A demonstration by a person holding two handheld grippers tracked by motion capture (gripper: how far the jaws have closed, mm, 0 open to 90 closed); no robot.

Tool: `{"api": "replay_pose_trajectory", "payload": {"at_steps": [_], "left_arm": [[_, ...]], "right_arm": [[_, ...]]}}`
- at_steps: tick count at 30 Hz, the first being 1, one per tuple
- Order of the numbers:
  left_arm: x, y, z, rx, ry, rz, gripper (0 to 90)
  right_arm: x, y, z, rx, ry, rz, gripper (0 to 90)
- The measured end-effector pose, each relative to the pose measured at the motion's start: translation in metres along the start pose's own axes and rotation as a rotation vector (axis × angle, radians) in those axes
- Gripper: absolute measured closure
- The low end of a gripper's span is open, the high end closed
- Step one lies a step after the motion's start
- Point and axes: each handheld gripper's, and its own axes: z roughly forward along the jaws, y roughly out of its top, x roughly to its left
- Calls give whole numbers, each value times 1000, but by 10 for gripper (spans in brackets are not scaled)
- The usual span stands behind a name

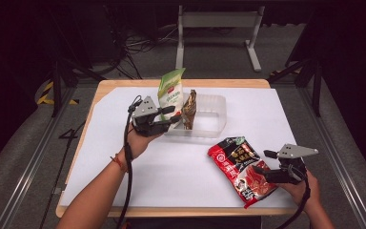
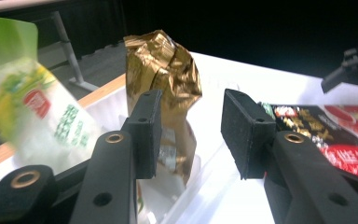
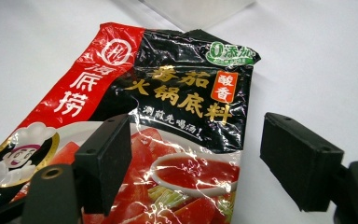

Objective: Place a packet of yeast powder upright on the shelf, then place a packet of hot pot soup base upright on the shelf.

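Left claw open just beside gold bag standing in tray; right claw open over red packet on table

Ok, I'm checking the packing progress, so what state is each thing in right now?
Green packet: upright in the tray, leaning at its left end.
Gold packet: upright in the tray beside the green one, not gripped.
Clear tray: on the table, right part unfilled.
Red sauce packet: flat on the table, outside the tray.
Left gripper: open, by the gold packet.
Right gripper: open over the red sauce packet.
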Motion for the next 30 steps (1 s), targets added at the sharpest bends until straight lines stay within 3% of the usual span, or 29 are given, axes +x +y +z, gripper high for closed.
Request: {"api": "replay_pose_trajectory", "payload": {"at_steps": [7, 11, 16, 21, 30], "left_arm": [[-3, -9, -28, 46, -5, 75, 479], [-5, -18, -40, 101, 8, 126, 400], [-5, -38, -51, 163, 11, 148, 336], [-4, -59, -62, 226, 15, 141, 290], [-5, -88, -88, 229, 45, 84, 248]], "right_arm": [[-1, 0, -1, 4, -11, 7, 276], [0, 0, -2, 2, -17, 5, 310], [0, -1, -8, -13, -48, 5, 376], [-2, -2, -13, -15, -71, 6, 463], [-12, -10, -17, 16, -114, 30, 677]]}}
